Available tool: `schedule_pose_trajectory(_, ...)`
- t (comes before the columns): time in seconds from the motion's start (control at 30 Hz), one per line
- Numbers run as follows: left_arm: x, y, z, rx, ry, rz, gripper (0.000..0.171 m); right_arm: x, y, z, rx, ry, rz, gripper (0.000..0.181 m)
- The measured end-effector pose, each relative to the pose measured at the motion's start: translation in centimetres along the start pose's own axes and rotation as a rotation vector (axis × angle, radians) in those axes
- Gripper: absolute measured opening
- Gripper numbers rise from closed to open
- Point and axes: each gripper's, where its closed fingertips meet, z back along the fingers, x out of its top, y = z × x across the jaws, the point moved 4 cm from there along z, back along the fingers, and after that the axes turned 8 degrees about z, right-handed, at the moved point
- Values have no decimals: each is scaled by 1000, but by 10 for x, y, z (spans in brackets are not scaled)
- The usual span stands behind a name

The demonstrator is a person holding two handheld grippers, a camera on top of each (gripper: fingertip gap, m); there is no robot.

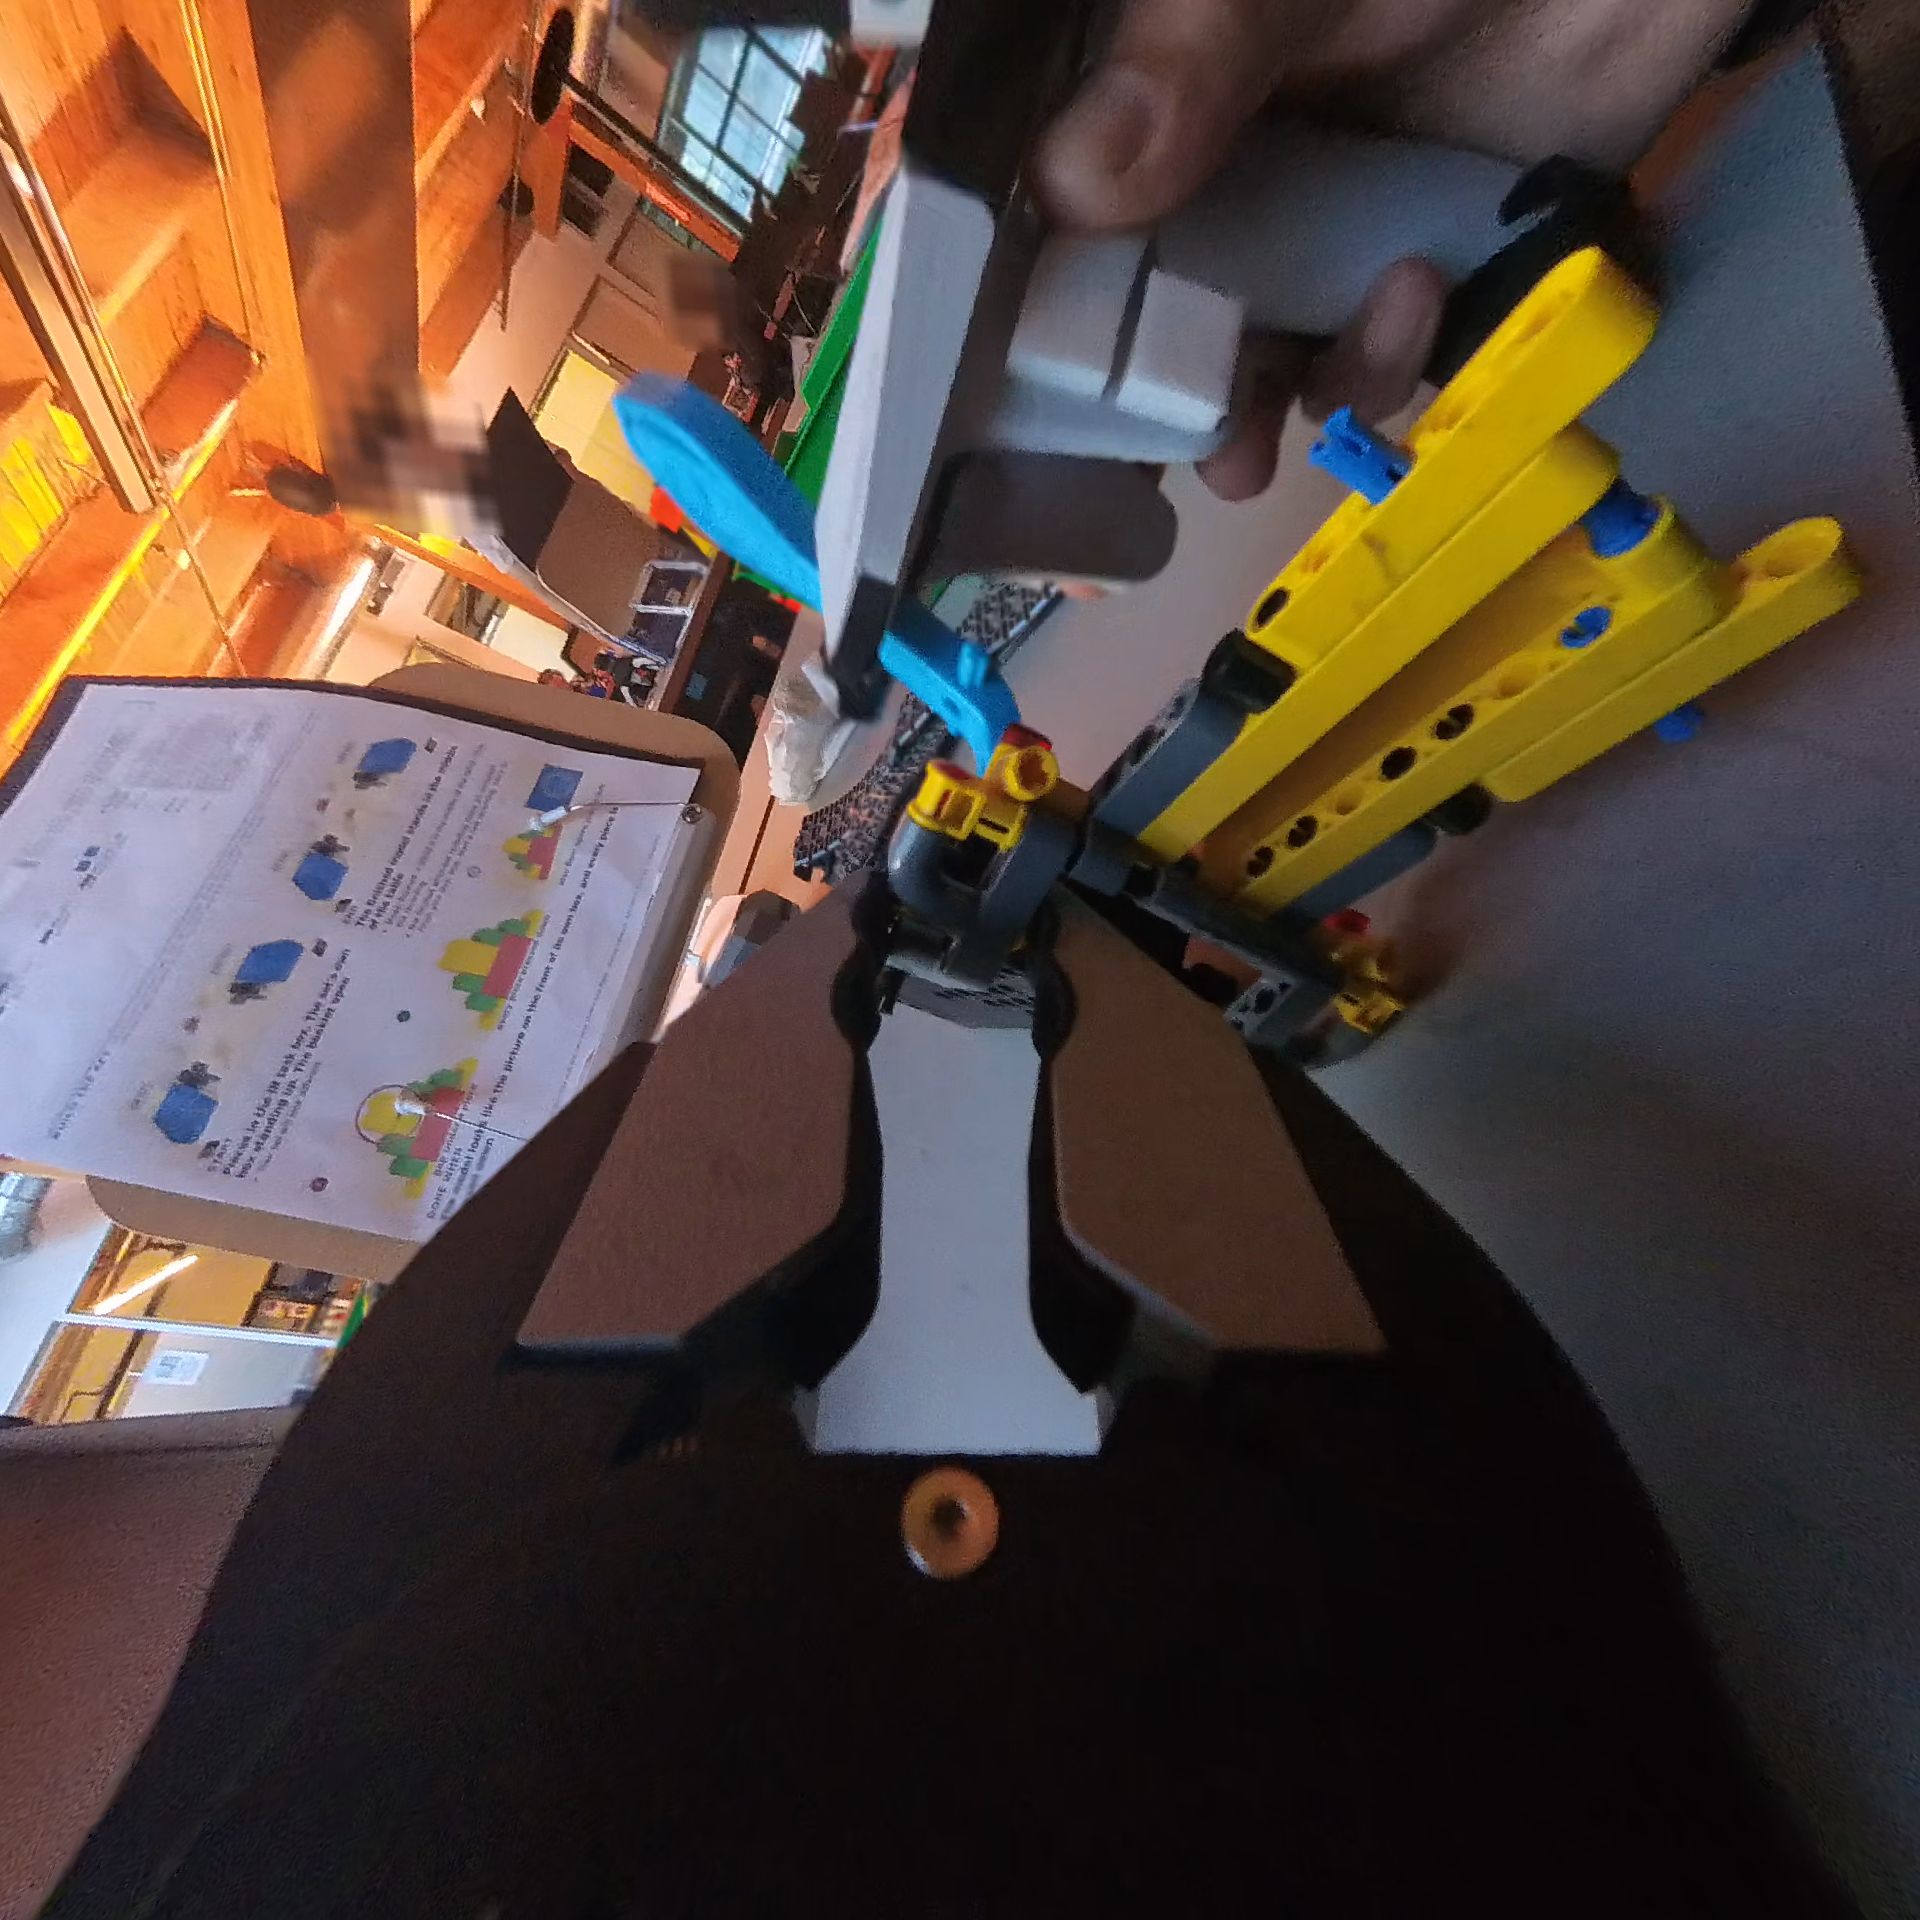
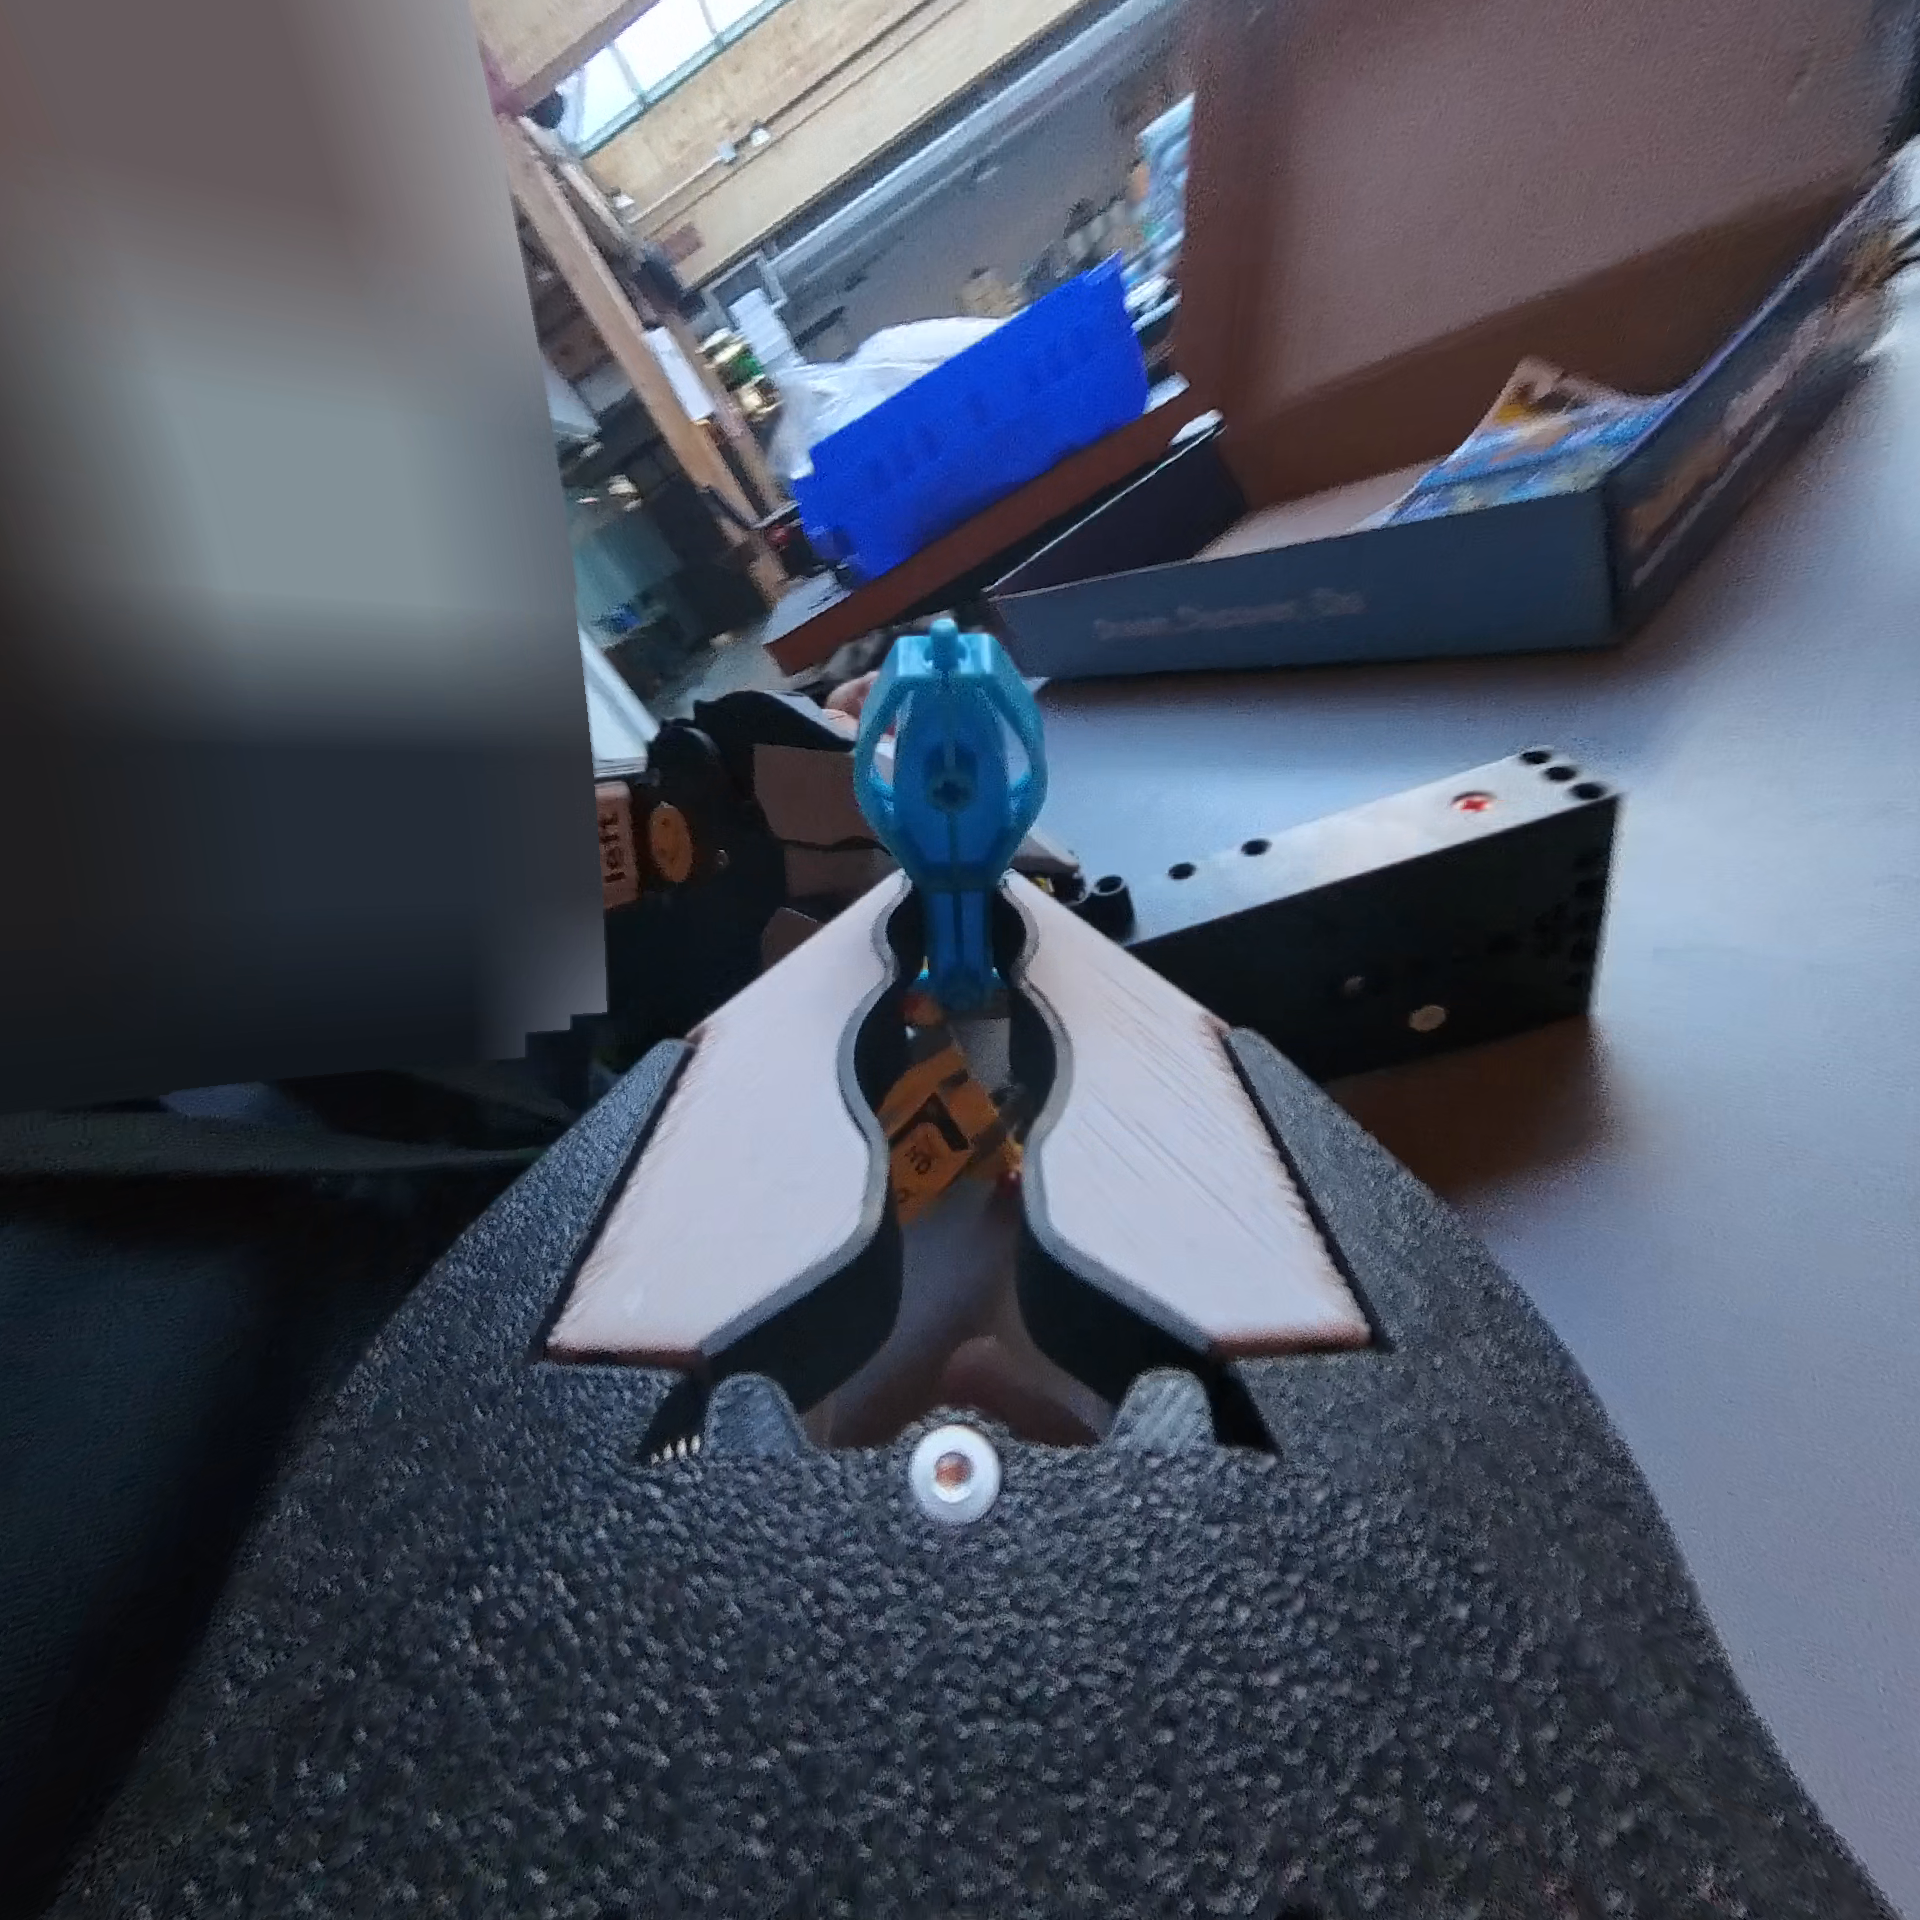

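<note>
My left gripper (image 1: 956,961) is shut on the grey end (image 1: 971,883) of a brick model with long yellow beams (image 1: 1455,665) and blue pins, which lies on the pale table (image 1: 1662,1143). A yellow connector (image 1: 987,795) sits on that grey end. My right gripper (image 2: 951,904) is shut on a slim blue piece (image 2: 948,790) that stands up between its fingers. In the left wrist view a hand (image 1: 1143,135) holds the right gripper (image 1: 862,665) above the model, and the blue piece (image 1: 727,478) slants down so its lower end is right by the yellow connector. The left gripper (image 2: 717,831) shows behind the blue piece.
A printed instruction sheet (image 1: 343,935) stands on a board at the left. A black block with holes (image 2: 1403,914) lies on the table to the right. Behind it is an open cardboard box (image 2: 1455,540). A blue bin (image 2: 977,416) is farther back. Both grippers' tips are close together, under 4 cm apart.
</note>
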Motion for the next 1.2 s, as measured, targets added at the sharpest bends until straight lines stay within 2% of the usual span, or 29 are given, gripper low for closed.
schedule_pose_trajectory(0.1,-1,1,-1,-3,-1,27,24,11,0,12,-131,-117,106,8)
schedule_pose_trajectory(0.23,0,1,-2,6,7,30,24,12,-3,14,-204,-168,73,8)
schedule_pose_trajectory(0.43,-1,1,-2,9,12,67,25,7,-7,3,-248,-71,140,8)
schedule_pose_trajectory(0.73,-3,2,0,-2,4,122,26,6,-9,0,-250,-37,185,9)
schedule_pose_trajectory(0.83,-6,3,1,-3,7,154,26,3,-9,0,-236,19,222,9)
schedule_pose_trajectory(1.0,-9,6,2,1,10,173,26,4,-8,-4,-200,181,438,9)
schedule_pose_trajectory(1.1,-13,9,2,12,29,184,26,9,-12,-10,-156,269,465,9)
schedule_pose_trajectory(1.2,-13,9,1,15,28,191,26,11,-17,-10,-127,359,419,8)
